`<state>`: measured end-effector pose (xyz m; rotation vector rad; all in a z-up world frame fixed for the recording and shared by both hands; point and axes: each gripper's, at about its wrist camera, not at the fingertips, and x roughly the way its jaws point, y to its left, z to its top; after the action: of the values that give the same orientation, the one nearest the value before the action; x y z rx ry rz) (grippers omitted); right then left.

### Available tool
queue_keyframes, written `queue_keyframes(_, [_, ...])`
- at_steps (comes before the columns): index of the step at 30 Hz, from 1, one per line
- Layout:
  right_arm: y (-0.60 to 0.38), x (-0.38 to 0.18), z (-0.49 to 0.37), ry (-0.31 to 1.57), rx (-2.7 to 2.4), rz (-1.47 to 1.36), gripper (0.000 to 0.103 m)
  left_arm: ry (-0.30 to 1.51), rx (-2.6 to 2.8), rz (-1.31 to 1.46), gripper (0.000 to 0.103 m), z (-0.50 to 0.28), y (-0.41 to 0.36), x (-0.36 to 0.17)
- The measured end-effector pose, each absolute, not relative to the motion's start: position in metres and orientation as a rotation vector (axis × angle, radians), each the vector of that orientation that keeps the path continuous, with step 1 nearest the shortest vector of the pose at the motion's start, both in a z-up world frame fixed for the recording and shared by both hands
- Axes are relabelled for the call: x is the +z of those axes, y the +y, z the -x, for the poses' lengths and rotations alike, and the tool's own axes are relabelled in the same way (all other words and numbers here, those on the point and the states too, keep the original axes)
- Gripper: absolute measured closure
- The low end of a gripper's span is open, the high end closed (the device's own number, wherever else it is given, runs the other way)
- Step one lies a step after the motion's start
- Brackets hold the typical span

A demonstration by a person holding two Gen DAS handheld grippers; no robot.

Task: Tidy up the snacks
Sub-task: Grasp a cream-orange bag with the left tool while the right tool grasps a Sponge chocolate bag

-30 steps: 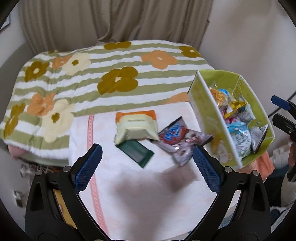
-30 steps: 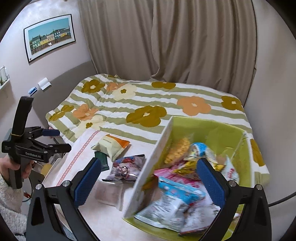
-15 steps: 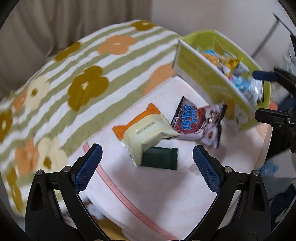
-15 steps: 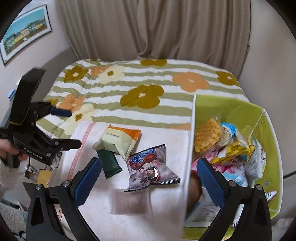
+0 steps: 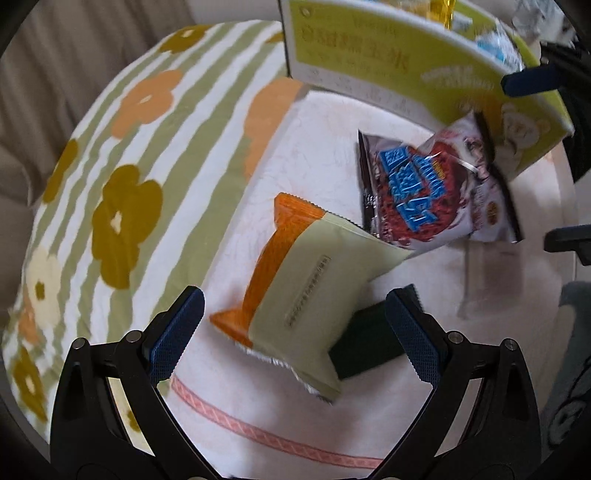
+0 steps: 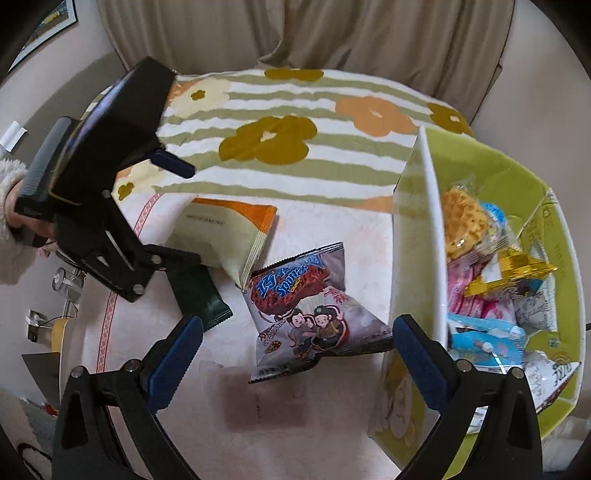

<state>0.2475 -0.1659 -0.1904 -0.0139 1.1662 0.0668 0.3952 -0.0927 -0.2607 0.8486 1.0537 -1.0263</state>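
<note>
Three snacks lie on a white towel (image 5: 280,413): a cream-and-orange packet (image 5: 310,291) (image 6: 225,236), a dark green bar (image 5: 369,339) (image 6: 201,291) partly under it, and a grey cartoon chip bag (image 5: 424,195) (image 6: 306,310). A lime-green box (image 6: 417,206) (image 5: 369,55) at the right holds several snacks. My left gripper (image 5: 293,334) is open, its jaws either side of the cream packet's near end. My right gripper (image 6: 295,358) is open just above the chip bag's near end. Each gripper shows in the other's view.
The towel rests on a green-striped floral bedspread (image 6: 280,122) with curtains (image 6: 295,33) behind. A faint clear wrapper (image 6: 258,398) lies on the towel near the right gripper. A sleeved hand (image 6: 14,221) holds the left gripper. Small clutter shows past the towel's left edge.
The left gripper has swung in low over the cream packet, which now sits between its jaws. The right gripper has dropped toward the chip bag. Both stayed open.
</note>
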Motion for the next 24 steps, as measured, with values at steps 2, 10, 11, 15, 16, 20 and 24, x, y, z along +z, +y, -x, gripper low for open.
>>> queue_keyframes(2, [-0.163,-0.196,-0.252,1.179,0.072,0.035,0.001,1.064,-1.035,-0.859,0.005,-0.398,-0.097,-0.270])
queue_keyframes(10, [-0.149,-0.216,-0.269,1.226,0.107,0.173,0.001,1.105,-1.085,-0.863,0.007,-0.400,-0.103,-0.295])
queue_keyframes(11, [-0.147,-0.221,-0.271,1.236,0.116,0.194,0.001,1.106,-1.088,-0.862,0.014,-0.400,-0.103,-0.296])
queue_keyframes(15, [-0.144,-0.235,-0.280,1.272,0.147,0.225,0.001,1.104,-1.080,-0.856,0.026,-0.401,-0.102,-0.299])
queue_keyframes(16, [-0.142,-0.237,-0.283,1.273,0.148,0.244,0.001,1.102,-1.081,-0.856,0.028,-0.400,-0.102,-0.300])
queue_keyframes(20, [-0.138,-0.245,-0.289,1.294,0.167,0.288,0.001,1.094,-1.071,-0.842,0.035,-0.399,-0.100,-0.298])
queue_keyframes(24, [-0.135,-0.254,-0.291,1.318,0.179,0.339,0.001,1.093,-1.053,-0.810,0.038,-0.400,-0.095,-0.293])
